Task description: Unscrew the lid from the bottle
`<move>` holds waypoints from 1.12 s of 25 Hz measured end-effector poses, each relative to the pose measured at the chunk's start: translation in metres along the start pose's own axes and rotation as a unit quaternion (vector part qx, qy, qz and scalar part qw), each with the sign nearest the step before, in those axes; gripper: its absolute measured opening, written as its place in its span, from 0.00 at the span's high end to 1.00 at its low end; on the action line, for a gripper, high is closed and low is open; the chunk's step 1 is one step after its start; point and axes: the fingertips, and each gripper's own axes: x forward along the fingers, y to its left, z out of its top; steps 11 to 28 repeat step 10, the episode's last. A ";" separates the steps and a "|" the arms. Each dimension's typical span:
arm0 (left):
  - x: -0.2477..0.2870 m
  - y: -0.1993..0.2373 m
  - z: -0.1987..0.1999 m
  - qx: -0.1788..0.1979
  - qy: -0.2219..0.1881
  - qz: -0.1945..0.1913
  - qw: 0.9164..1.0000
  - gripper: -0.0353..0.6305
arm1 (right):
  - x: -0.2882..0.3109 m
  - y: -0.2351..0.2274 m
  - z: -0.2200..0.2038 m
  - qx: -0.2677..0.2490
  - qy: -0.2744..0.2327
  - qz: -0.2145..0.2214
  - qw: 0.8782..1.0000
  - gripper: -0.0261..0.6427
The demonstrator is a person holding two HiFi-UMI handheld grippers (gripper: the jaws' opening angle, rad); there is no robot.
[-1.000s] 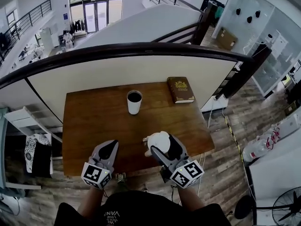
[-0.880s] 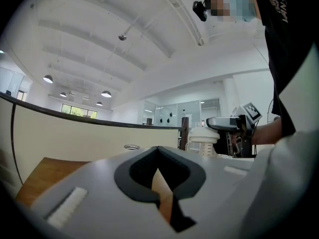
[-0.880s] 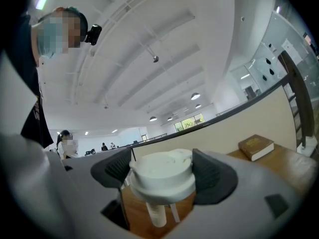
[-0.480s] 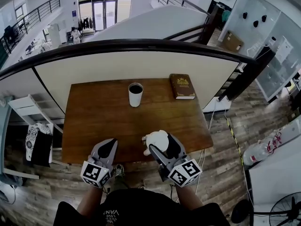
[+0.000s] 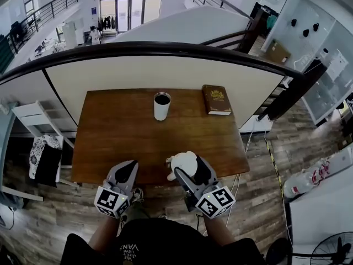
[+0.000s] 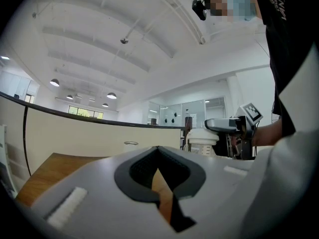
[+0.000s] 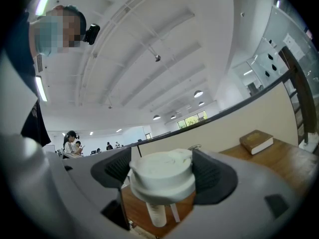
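The white bottle [image 5: 161, 105] stands upright and open at the far middle of the wooden table [image 5: 110, 137]; its dark mouth shows. My right gripper [image 5: 187, 167] is shut on the white lid [image 7: 162, 176], which it holds above the table's near edge. A thin white tube hangs under the lid. The lid [image 6: 202, 138] also shows in the left gripper view, beside the bottle's rim [image 6: 130, 144]. My left gripper [image 5: 128, 168] hovers to the lid's left at the near edge, shut, with nothing between its jaws.
A brown book [image 5: 216, 100] lies at the table's far right corner. A curved dark railing [image 5: 165, 51] tops a cream wall behind the table. A white chair [image 5: 33, 117] stands left of the table. Wooden floor surrounds it.
Both grippers have drawn back a little toward the table's near edge, the right one still carrying the lid. The bottle and book have not moved.
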 end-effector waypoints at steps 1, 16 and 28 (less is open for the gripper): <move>0.000 0.000 0.000 -0.001 0.000 0.001 1.000 0.93 | 0.000 -0.001 -0.001 0.003 -0.002 0.000 1.000 0.44; 0.000 0.001 -0.004 -0.005 0.004 0.008 1.000 0.93 | 0.001 -0.003 -0.001 0.006 0.003 0.000 1.000 0.44; 0.000 0.001 -0.004 -0.005 0.004 0.008 1.000 0.93 | 0.001 -0.003 -0.001 0.006 0.003 0.000 1.000 0.44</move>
